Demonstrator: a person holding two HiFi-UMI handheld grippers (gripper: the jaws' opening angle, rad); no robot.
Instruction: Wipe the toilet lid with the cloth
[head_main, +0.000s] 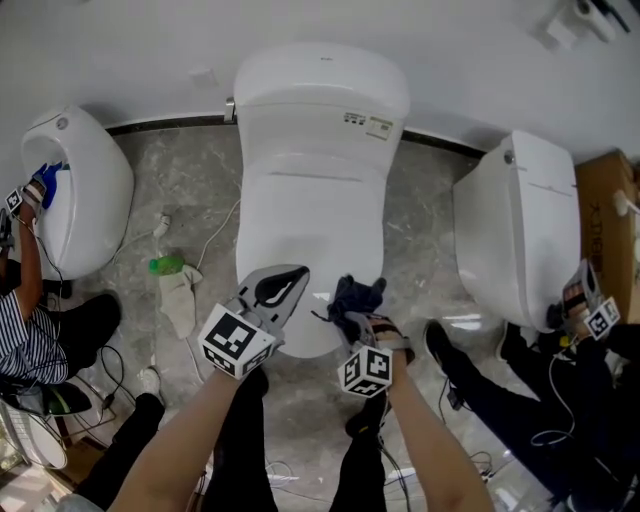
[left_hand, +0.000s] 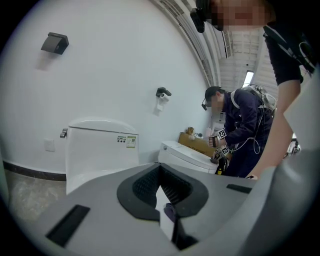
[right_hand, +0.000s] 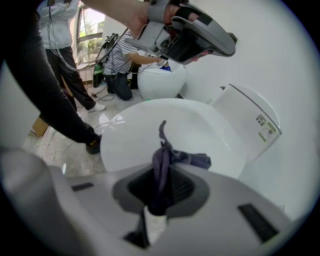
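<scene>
While clamping a dark purple cloth (head_main: 358, 297), right gripper (head_main: 350, 320) hangs above white toilet lid (head_main: 310, 215)
Left gripper (head_main: 283, 287) jaws together, empty

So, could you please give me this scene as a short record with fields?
target: toilet lid, white, closed
tool: cloth, dark, bunched, over the lid's front end; contact unclear
right tongs: shut on the cloth
left tongs: shut, nothing between them, near the lid's front
elsewhere: green bottle on the floor, left of the lid
</scene>
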